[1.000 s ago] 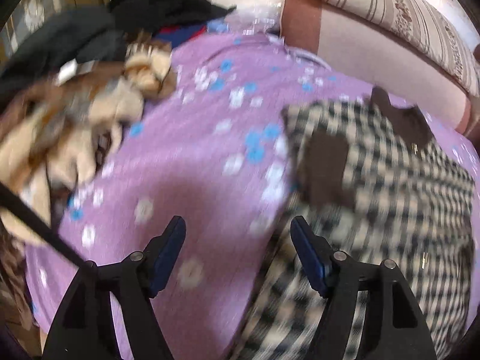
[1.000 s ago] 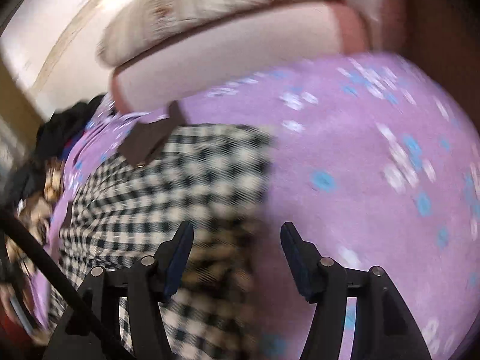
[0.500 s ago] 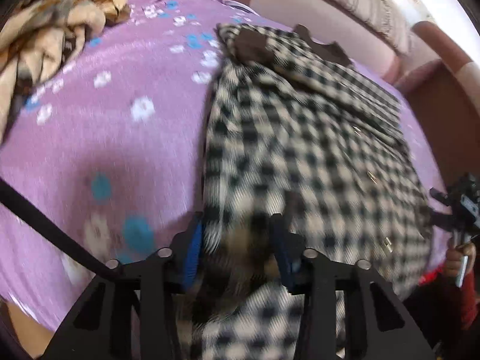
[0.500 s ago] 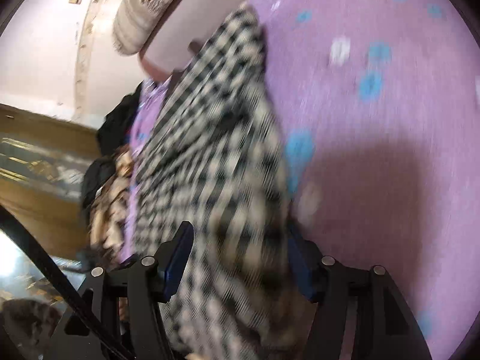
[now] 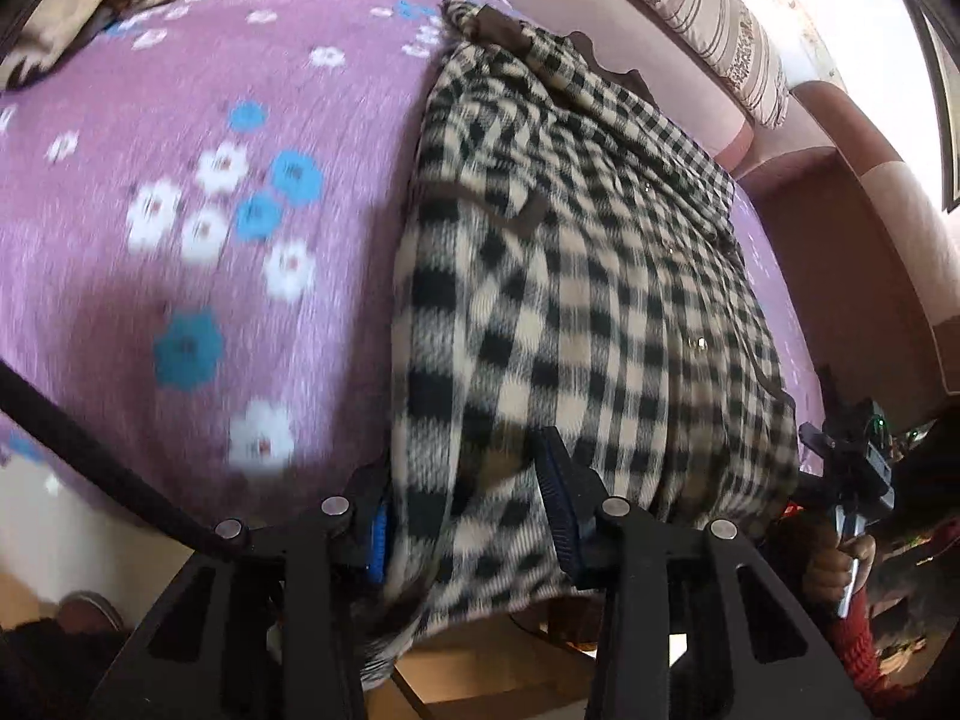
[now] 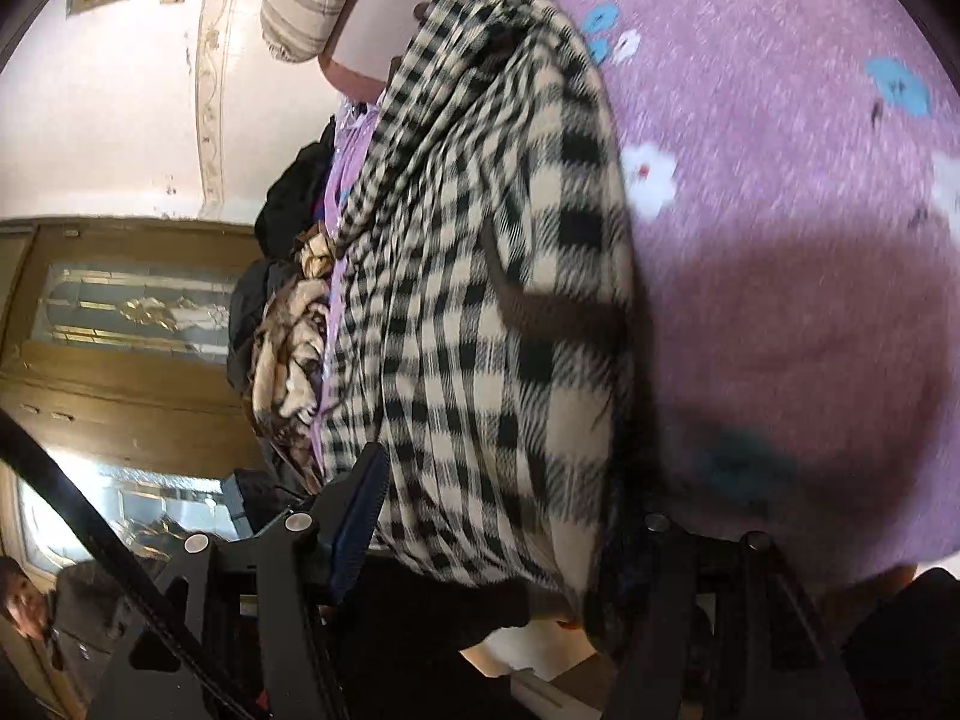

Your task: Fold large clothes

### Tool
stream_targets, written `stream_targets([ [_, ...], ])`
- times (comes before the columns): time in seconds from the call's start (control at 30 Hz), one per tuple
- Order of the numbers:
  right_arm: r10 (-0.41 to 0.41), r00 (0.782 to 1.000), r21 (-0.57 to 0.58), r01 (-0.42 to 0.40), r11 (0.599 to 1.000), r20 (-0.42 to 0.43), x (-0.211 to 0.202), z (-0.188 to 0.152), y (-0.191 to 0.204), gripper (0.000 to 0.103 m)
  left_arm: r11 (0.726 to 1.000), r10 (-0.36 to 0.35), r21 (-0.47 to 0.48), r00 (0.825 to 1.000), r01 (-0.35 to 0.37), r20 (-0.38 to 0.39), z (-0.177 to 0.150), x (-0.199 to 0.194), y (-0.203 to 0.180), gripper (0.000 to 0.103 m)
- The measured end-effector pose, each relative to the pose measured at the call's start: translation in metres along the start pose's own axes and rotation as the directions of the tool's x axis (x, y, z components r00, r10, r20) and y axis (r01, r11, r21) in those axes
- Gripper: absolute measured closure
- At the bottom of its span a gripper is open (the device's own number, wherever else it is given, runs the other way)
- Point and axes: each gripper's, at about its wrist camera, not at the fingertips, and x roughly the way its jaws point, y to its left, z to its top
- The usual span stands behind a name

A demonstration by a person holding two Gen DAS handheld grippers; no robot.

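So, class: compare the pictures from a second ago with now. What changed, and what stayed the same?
Both claws, open above the bed a second ago, dropped to the near hem of the checked garment. The left claw and right claw now each have cloth between their fingers. The garment stays spread on the purple floral bedspread.

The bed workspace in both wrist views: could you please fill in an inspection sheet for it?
Surface: purple flowered bedspread, blurred.
Job's things: checked coat lies along the bed, near hem hanging over the edge.
Clutter: tan patterned blanket and dark clothes piled at the far end.
Grippers: left gripper and right gripper each have coat hem between the jaws; the grip itself is blurred.
Cables: black cable beside the left gripper.
Surroundings: striped cushion, wooden cabinet.
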Motion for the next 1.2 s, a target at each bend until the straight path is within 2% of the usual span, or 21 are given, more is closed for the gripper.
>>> stream_targets([
  [0.1,-0.034,0.999,-0.035,0.034,0.999,0.003,0.004,-0.009,0.008,0.038,1.0,0.018,-0.003,1.0,-0.018,0.006,-0.012,-0.002,0.001,0.064],
  [0.2,-0.084,0.996,-0.068,0.085,0.994,0.013,0.004,-0.017,0.012,0.047,0.997,0.071,0.031,0.997,-0.071,0.014,-0.018,0.0,-0.007,0.064],
  [0.23,-0.103,0.994,-0.076,0.104,0.992,0.019,0.006,-0.019,0.013,0.053,0.994,0.1,0.043,0.995,-0.1,0.017,-0.021,0.001,-0.01,0.068],
  [0.27,-0.121,0.992,-0.079,0.123,0.989,0.026,0.006,-0.021,0.013,0.062,0.987,0.151,0.054,0.988,-0.152,0.026,-0.023,0.001,-0.014,0.086],
  [0.3,-0.138,0.99,-0.079,0.141,0.987,0.034,0.006,-0.022,0.013,0.069,0.979,0.195,0.059,0.98,-0.196,0.033,-0.025,0.001,-0.016,0.093],
  [0.33,-0.151,0.988,-0.08,0.154,0.985,0.036,0.005,-0.022,0.012,0.083,0.973,0.221,0.061,0.974,-0.223,0.042,-0.026,0.0,-0.018,0.096],
  [0.37,-0.16,0.986,-0.079,0.163,0.983,0.037,0.004,-0.023,0.012,0.089,0.974,0.216,0.053,0.975,-0.219,0.049,-0.025,-0.004,-0.018,0.097],
  [0.43,-0.137,0.989,-0.081,0.141,0.987,0.054,-0.007,-0.023,0.014,0.092,0.978,0.206,0.023,0.976,-0.208,0.077,-0.026,-0.017,-0.016,0.098],
  [0.5,-0.089,0.993,-0.096,0.096,0.991,0.083,-0.024,-0.028,0.019,0.095,0.989,0.15,-0.005,0.983,-0.15,0.104,-0.032,-0.038,-0.013,0.098],
  [0.63,-0.046,0.994,-0.121,0.058,0.991,0.095,-0.05,-0.048,0.024,0.096,0.995,0.102,-0.002,0.989,-0.102,0.104,-0.051,-0.056,-0.017,0.098],
  [0.83,-0.047,0.997,-0.137,0.055,0.989,0.061,-0.044,-0.042,0.03,0.096,0.991,0.13,0.027,0.986,-0.133,0.101,-0.047,-0.058,-0.03,0.098],
  [0.9,-0.08,0.995,-0.184,0.09,0.979,0.059,-0.038,-0.035,0.045,0.096,0.989,0.135,0.039,0.983,-0.141,0.122,-0.041,-0.063,-0.039,0.098],
  [0.97,-0.181,0.981,-0.252,0.194,0.948,0.074,-0.032,-0.029,0.062,0.096,0.986,0.152,0.052,0.978,-0.161,0.145,-0.034,-0.067,-0.045,0.098],
  [1.03,-0.312,0.943,-0.31,0.332,0.891,0.114,-0.025,-0.025,0.08,0.097,0.978,0.191,0.057,0.967,-0.203,0.168,-0.029,-0.07,-0.05,0.098],
  [1.1,-0.431,0.886,-0.37,0.464,0.805,0.173,-0.017,-0.026,0.098,0.097,0.97,0.221,0.059,0.958,-0.235,0.184,-0.024,-0.071,-0.054,0.098],
  [1.13,-0.483,0.849,-0.404,0.526,0.748,0.212,-0.012,-0.027,0.109,0.097,0.965,0.237,0.064,0.952,-0.253,0.193,-0.021,-0.072,-0.056,0.098],
  [1.2,-0.534,0.803,-0.449,0.592,0.669,0.265,-0.004,-0.031,0.123,0.097,0.96,0.25,0.076,0.946,-0.27,0.207,-0.018,-0.074,-0.06,0.098],
])
